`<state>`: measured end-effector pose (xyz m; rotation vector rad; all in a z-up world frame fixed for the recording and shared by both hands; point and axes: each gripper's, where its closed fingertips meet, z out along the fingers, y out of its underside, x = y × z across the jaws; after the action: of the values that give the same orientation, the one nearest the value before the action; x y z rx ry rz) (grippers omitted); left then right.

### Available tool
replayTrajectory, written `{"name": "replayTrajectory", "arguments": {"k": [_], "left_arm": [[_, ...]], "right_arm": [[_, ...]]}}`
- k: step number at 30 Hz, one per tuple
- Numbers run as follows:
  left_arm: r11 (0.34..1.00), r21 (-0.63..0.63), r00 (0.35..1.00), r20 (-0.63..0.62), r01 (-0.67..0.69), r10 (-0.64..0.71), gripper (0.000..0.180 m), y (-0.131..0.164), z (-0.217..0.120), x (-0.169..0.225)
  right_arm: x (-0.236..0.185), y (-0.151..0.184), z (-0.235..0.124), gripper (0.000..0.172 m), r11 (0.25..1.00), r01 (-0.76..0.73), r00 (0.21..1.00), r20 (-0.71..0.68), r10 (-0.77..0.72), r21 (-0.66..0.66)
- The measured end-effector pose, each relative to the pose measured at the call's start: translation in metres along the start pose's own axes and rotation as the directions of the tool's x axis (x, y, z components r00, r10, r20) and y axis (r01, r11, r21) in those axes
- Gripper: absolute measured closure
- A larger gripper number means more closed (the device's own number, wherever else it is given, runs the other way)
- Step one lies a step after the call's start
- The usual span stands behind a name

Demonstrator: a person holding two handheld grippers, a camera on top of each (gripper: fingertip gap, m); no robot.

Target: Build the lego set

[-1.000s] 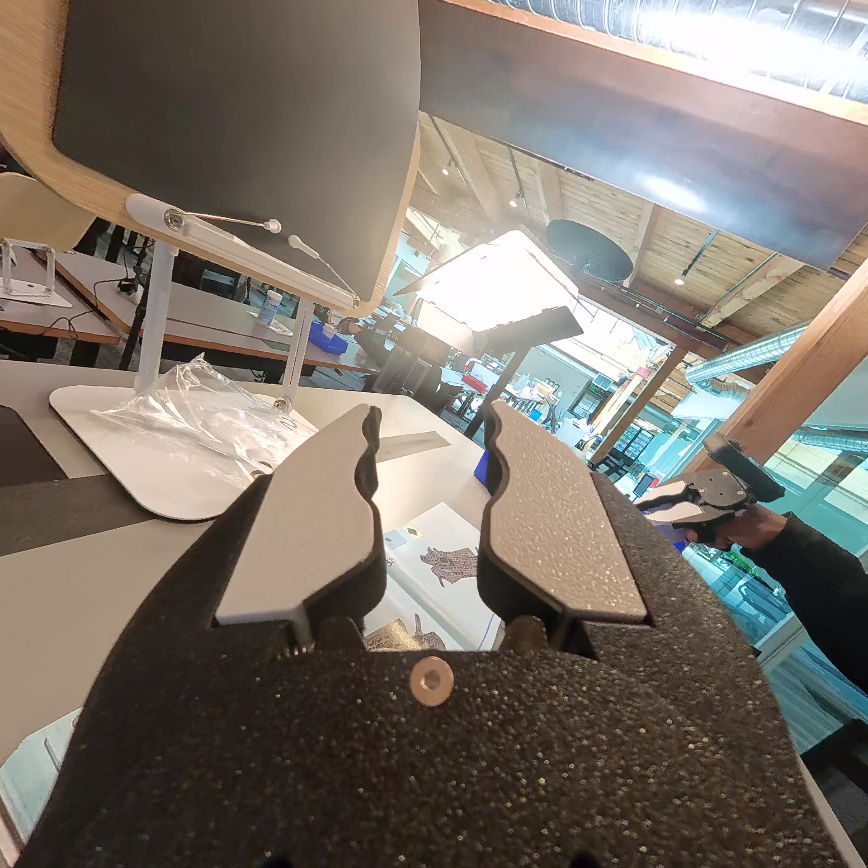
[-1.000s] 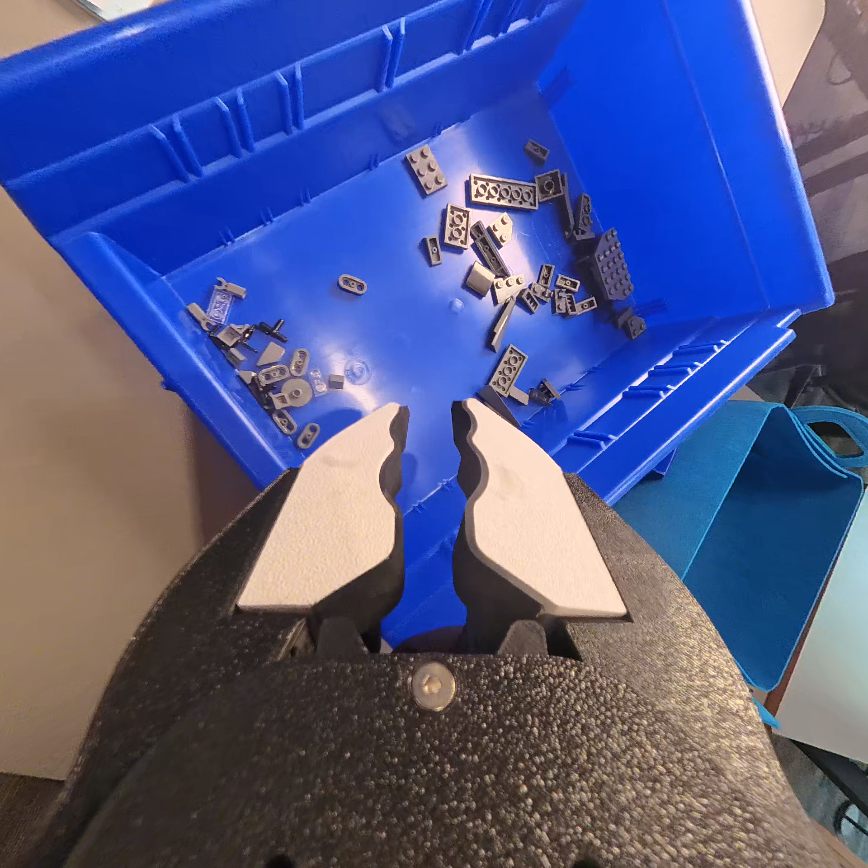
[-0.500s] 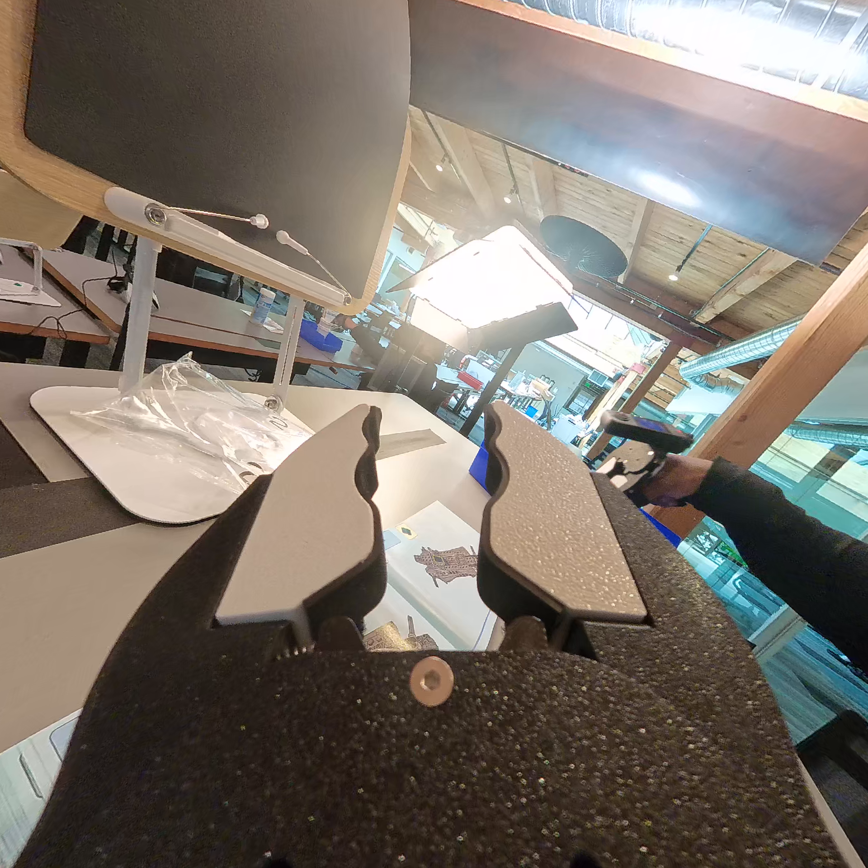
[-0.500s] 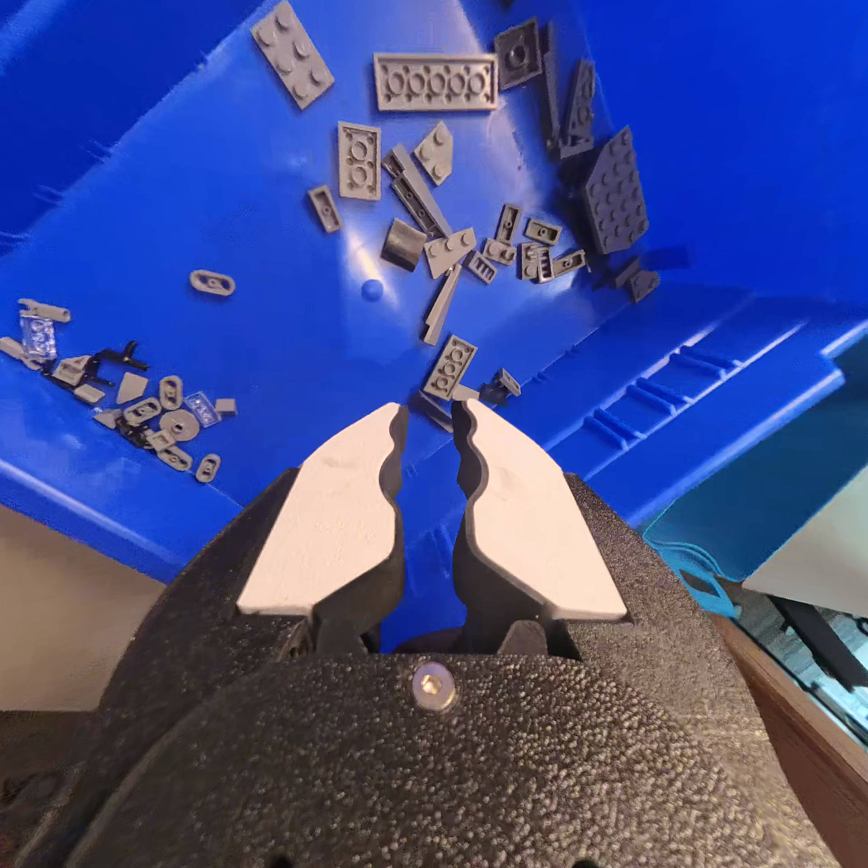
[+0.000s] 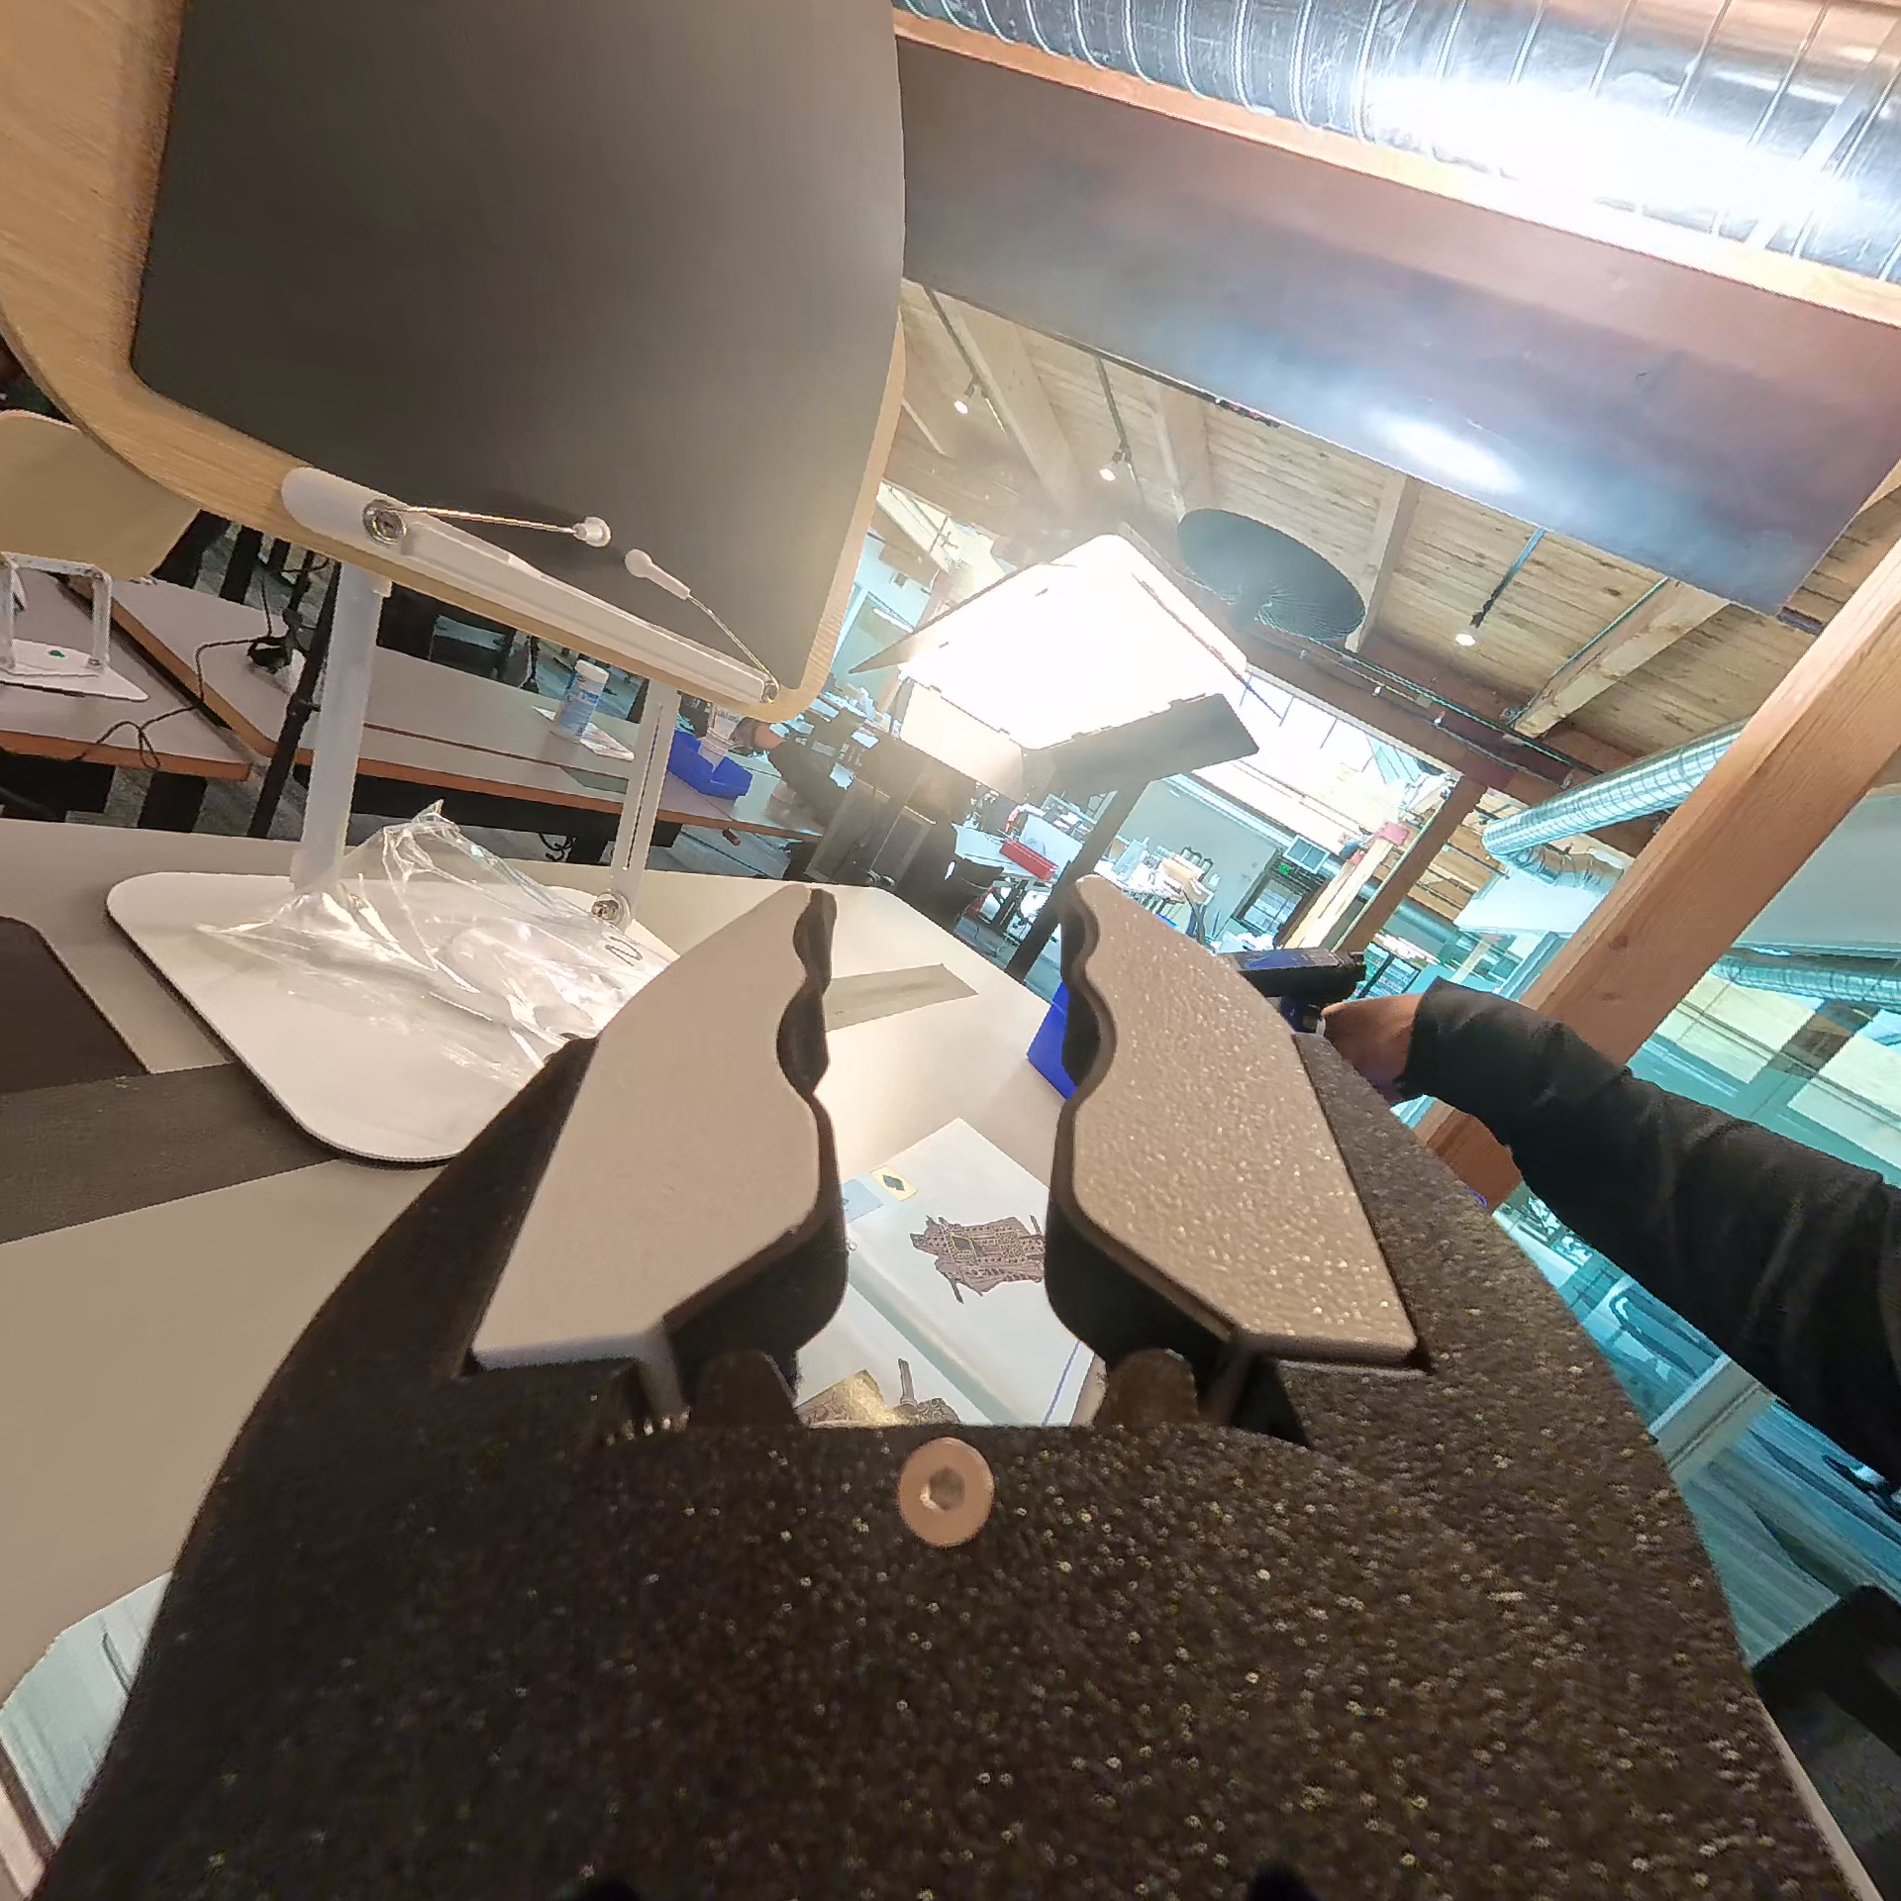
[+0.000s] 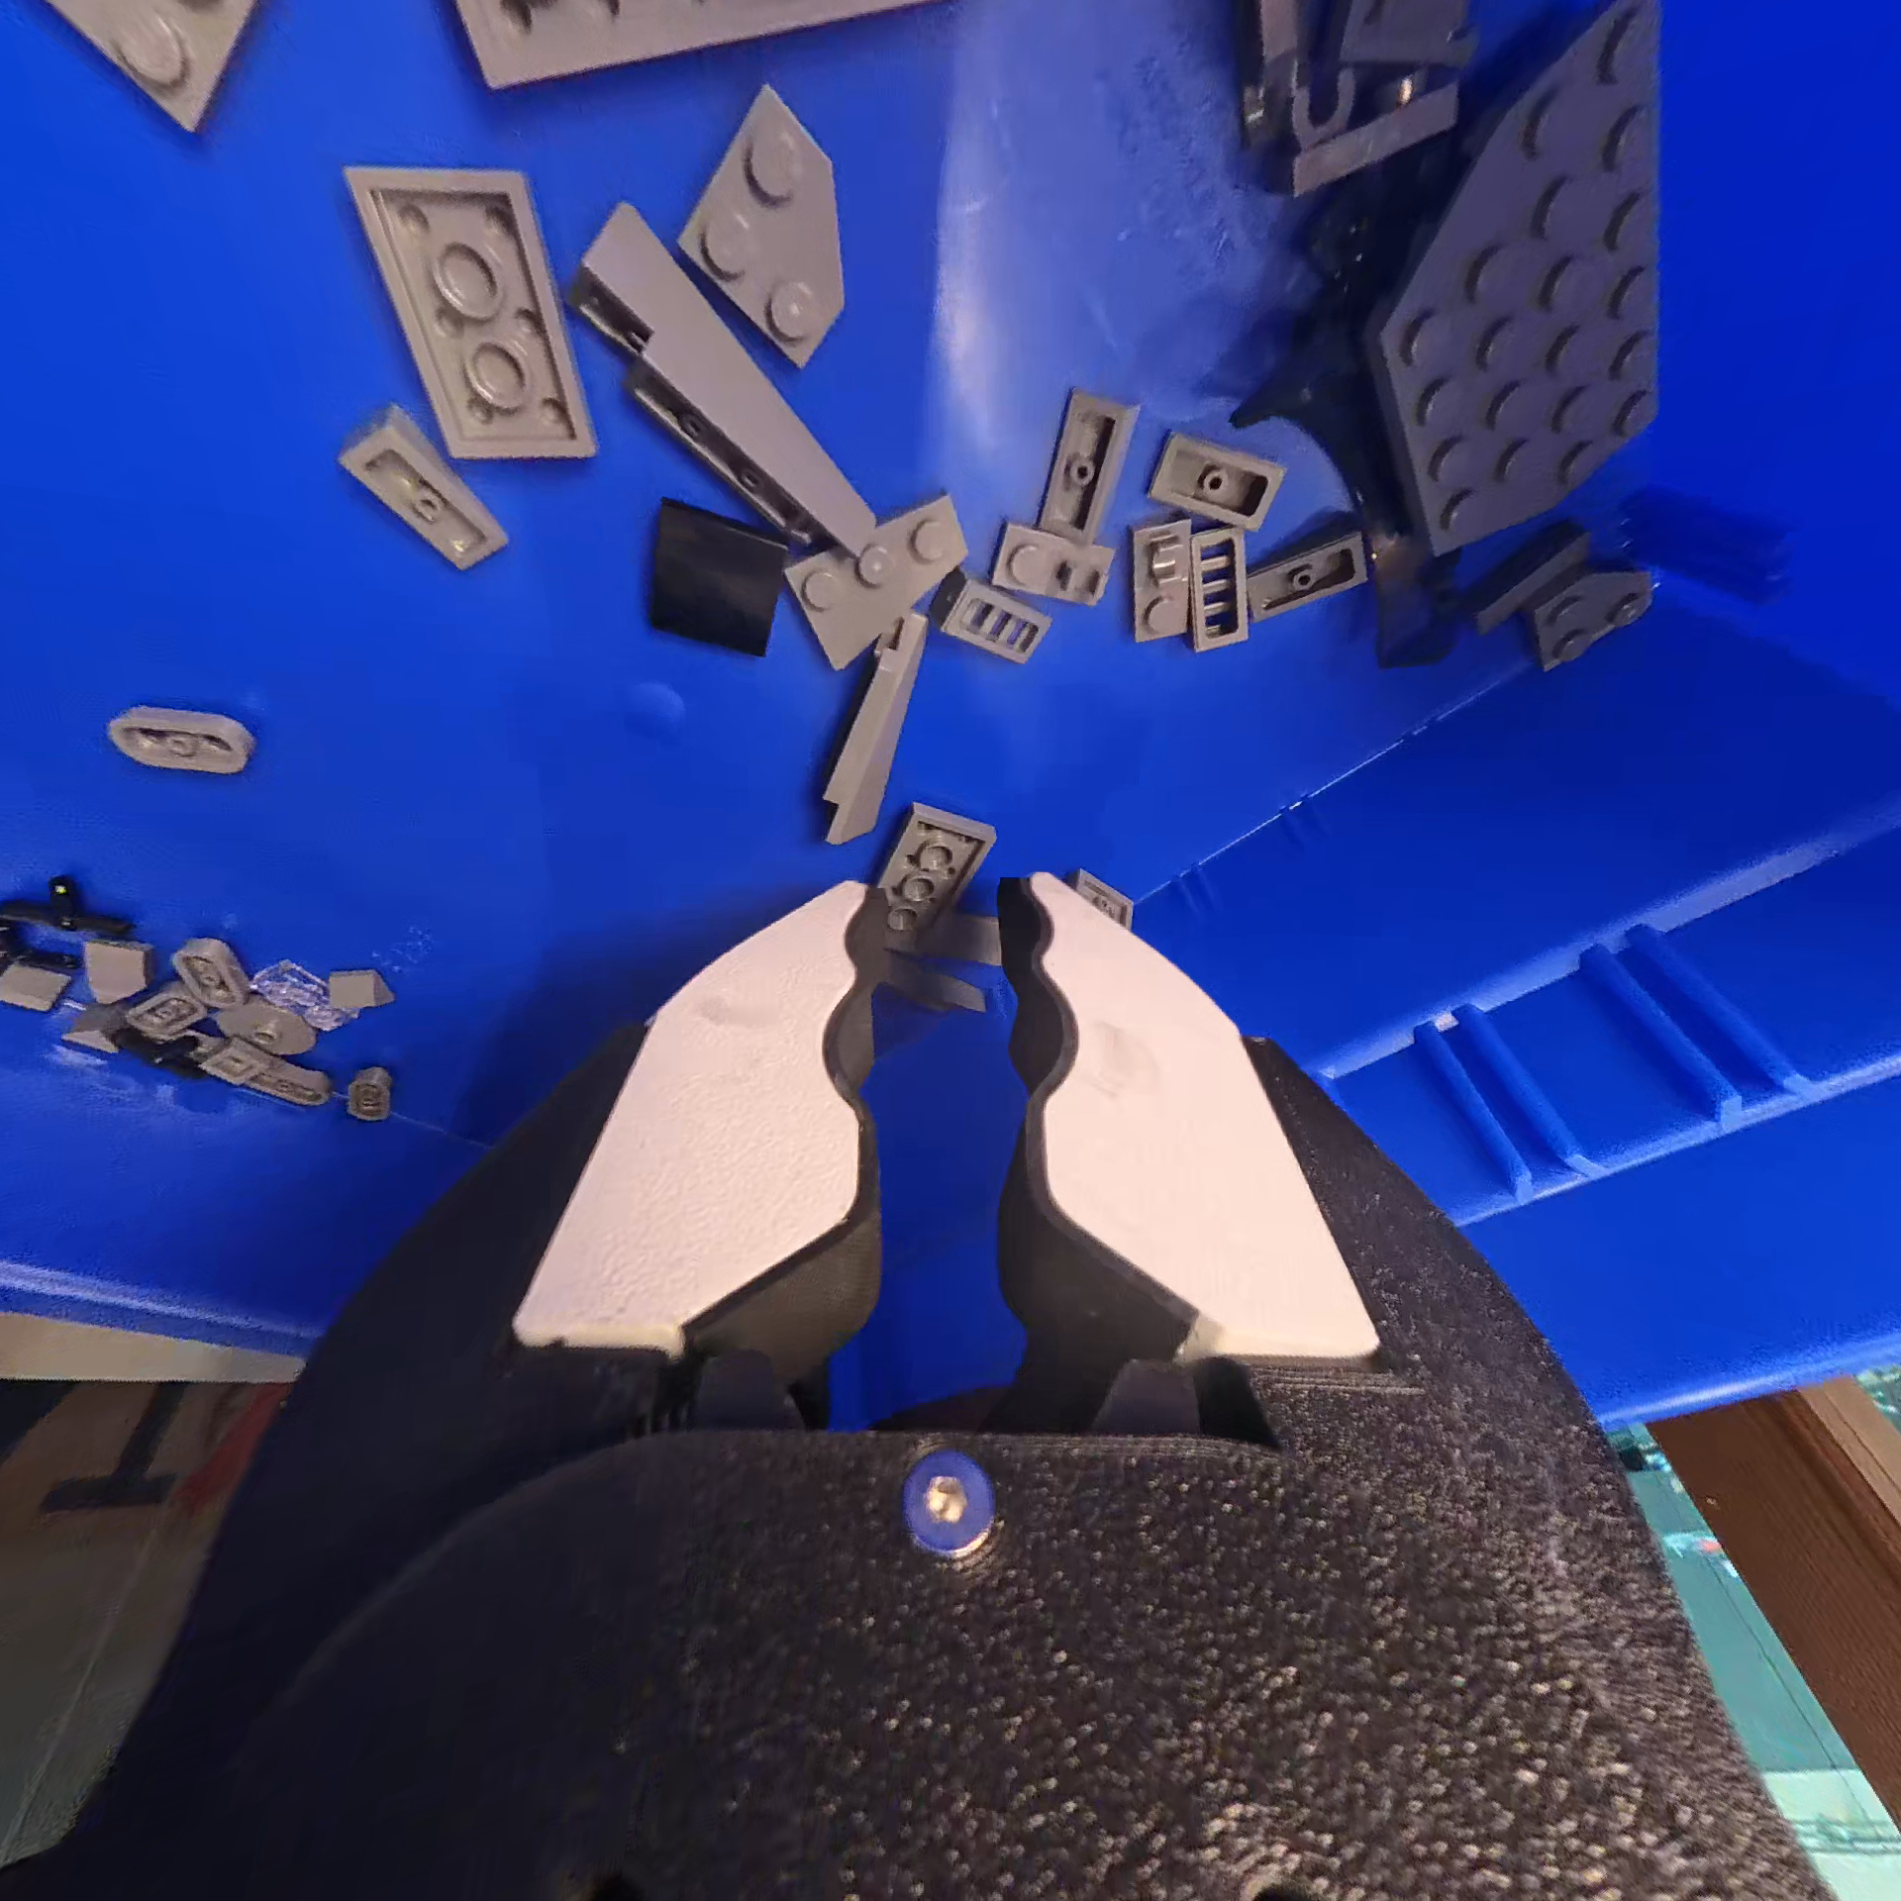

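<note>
Narrowly parted, the right gripper's (image 6: pixel 931 910) jaws are held low inside a blue bin (image 6: pixel 1543 926), their tips set either side of a small grey plate (image 6: pixel 931 859) that lies upside down on the bin floor. Nothing is gripped: a gap is seen between the right-hand pad and the plate, while at the left-hand fingertip (image 6: pixel 823 926) contact cannot be told. Thin grey slivers (image 6: pixel 941 982) lie under the plate, between the fingers. A small narrow opening appears to suit such a thin piece, since neighbouring parts are left outside the fingers.

Just beyond the plate a long grey wedge (image 6: pixel 874 720) is found, and farther up a scatter of grey plates (image 6: pixel 473 309), tiles and a black curved tile (image 6: pixel 715 576). A large dark plate (image 6: pixel 1522 339) is heaped with others in the far right corner, and a cluster of tiny bits (image 6: pixel 206 1013) lies at the left, apparently gathered there by the slope of the floor.

Well apart from all this, the left gripper (image 5: pixel 941 941) is kept above the table (image 5: pixel 154 1286) with its jaws wide and bare, over a printed sheet (image 5: pixel 957 1234). A stand (image 5: pixel 339 1039) bearing a tilted board (image 5: pixel 494 257) stands at the left, with a clear bag (image 5: pixel 411 926) lying on its base. A sleeved arm (image 5: pixel 1646 1162) reaches to the bin corner (image 5: pixel 1049 1044) at the right.
</note>
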<state>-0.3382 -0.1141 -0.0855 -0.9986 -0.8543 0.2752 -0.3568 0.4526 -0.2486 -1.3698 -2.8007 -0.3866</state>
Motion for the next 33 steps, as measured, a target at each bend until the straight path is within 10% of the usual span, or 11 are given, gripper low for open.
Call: {"name": "replayTrajectory", "arguments": {"k": [20, 26, 33], "left_arm": [[1.000, -0.012, 1.000, -0.015, 0.007, -0.007, 0.137, 0.004, 0.005, 0.002], [1.000, -0.010, 1.000, -0.008, 0.004, -0.004, 0.137, 0.003, 0.003, 0.000], [1.000, -0.017, 1.000, 0.000, -0.003, 0.003, 0.137, 0.004, 0.003, -0.002]], "right_arm": [[-0.008, -0.003, 0.001, 0.155, 0.999, -0.019, 0.999, 0.040, 0.017, 0.049], [-0.038, -0.011, -0.043, 0.155, 0.943, -0.043, 0.996, 0.085, 0.015, 0.331], [-0.173, -0.007, -0.125, 0.155, 0.706, 0.104, 0.979, 0.053, -0.196, 0.700]]}}
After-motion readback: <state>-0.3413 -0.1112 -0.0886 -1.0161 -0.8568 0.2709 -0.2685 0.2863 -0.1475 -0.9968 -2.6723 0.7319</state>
